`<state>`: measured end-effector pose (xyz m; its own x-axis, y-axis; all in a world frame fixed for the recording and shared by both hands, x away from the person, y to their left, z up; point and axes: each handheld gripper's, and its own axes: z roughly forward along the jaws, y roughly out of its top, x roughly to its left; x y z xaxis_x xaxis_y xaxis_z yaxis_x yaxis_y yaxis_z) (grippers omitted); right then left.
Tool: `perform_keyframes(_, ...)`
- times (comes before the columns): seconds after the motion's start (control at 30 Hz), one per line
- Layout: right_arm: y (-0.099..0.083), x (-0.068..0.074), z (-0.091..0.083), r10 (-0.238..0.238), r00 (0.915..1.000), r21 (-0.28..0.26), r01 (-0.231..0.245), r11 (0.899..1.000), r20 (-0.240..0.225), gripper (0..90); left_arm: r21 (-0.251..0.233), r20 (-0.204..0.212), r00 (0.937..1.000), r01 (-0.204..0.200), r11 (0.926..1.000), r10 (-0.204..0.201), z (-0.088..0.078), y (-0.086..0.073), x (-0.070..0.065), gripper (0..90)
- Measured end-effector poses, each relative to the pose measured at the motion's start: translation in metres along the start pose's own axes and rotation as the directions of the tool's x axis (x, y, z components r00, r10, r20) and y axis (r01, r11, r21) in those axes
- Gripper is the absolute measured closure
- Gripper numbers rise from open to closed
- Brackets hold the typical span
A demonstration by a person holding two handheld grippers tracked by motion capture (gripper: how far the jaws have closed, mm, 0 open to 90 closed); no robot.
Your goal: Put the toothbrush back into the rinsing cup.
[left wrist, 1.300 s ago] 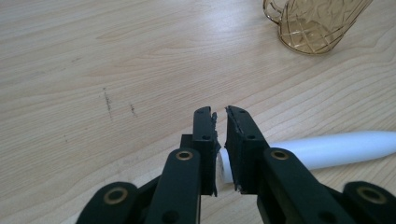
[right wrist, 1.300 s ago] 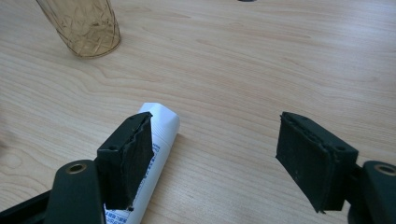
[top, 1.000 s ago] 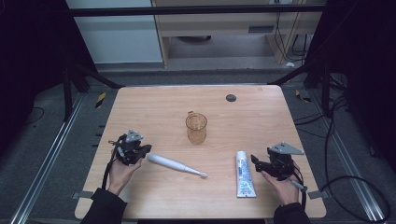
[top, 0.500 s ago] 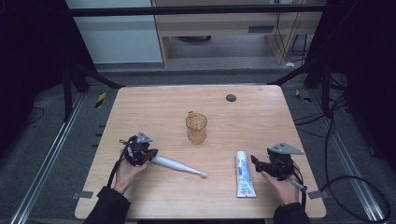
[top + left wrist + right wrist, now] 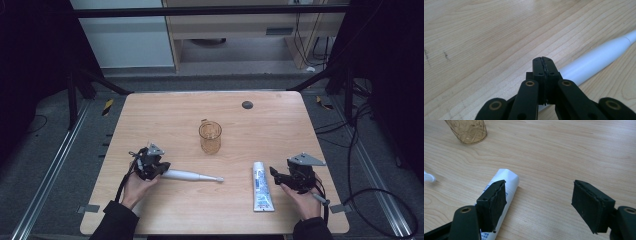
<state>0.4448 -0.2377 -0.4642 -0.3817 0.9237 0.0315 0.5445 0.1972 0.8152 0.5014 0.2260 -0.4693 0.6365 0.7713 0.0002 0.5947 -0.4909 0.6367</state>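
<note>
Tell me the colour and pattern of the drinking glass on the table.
The amber cut-pattern drinking glass is see-through amber with a diamond cut pattern, clearest in the right gripper view.

Wooden table (image 5: 165,115), grey floor (image 5: 55,165), dark surroundings.

White toothbrush (image 5: 192,175); white tube (image 5: 261,186) w/ blue print; amber glass (image 5: 210,137), cut diamond pattern; light wood-grain surface (image 5: 165,115); black hand-held gripper pads (image 5: 492,202).
</note>
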Motion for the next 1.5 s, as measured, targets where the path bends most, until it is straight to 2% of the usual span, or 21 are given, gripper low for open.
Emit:
perform_keyframes(0.4, -0.001, -0.001, 0.0, -0.002, 1.0, 0.001, 0.002, 1.0, 0.001, 27.3, 0.018, 0.018, 0.9997, -0.014, 0.9997, 0.014, -0.002, -0.004, -0.007, 89.5)
perform_keyframes(0.8, -0.001, -0.001, 0.0, -0.002, 1.0, 0.002, 0.002, 1.0, 0.001, 27.2, 0.018, 0.029, 0.9994, -0.018, 0.9997, 0.018, -0.003, -0.005, -0.011, 89.6)
perform_keyframes(0.97, -0.001, -0.001, 0.0, -0.003, 1.0, 0.002, 0.003, 1.0, 0.0, 27.2, 0.003, 0.028, 0.9994, -0.02, 0.9998, 0.02, -0.006, -0.005, -0.01, 89.0)
perform_keyframes(1.13, 0.0, -0.002, -0.001, -0.001, 1.0, 0.0, 0.001, 1.0, 0.0, 27.2, -0.024, 0.037, 0.999, -0.023, 0.9995, 0.024, -0.016, -0.001, -0.009, 85.4)
perform_keyframes(1.27, 0.0, -0.002, -0.001, 0.0, 1.0, 0.0, 0.0, 1.0, 0.0, 27.1, -0.05, 0.05, 0.9982, -0.031, 0.9983, 0.033, -0.025, 0.005, -0.011, 79.1)
perform_keyframes(1.5, 0.0, -0.004, -0.002, 0.008, 1.0, -0.003, -0.008, 1.0, 0.002, 27.1, -0.059, 0.068, 0.9968, -0.037, 0.9976, 0.041, -0.033, 0.011, -0.013, 70.2)
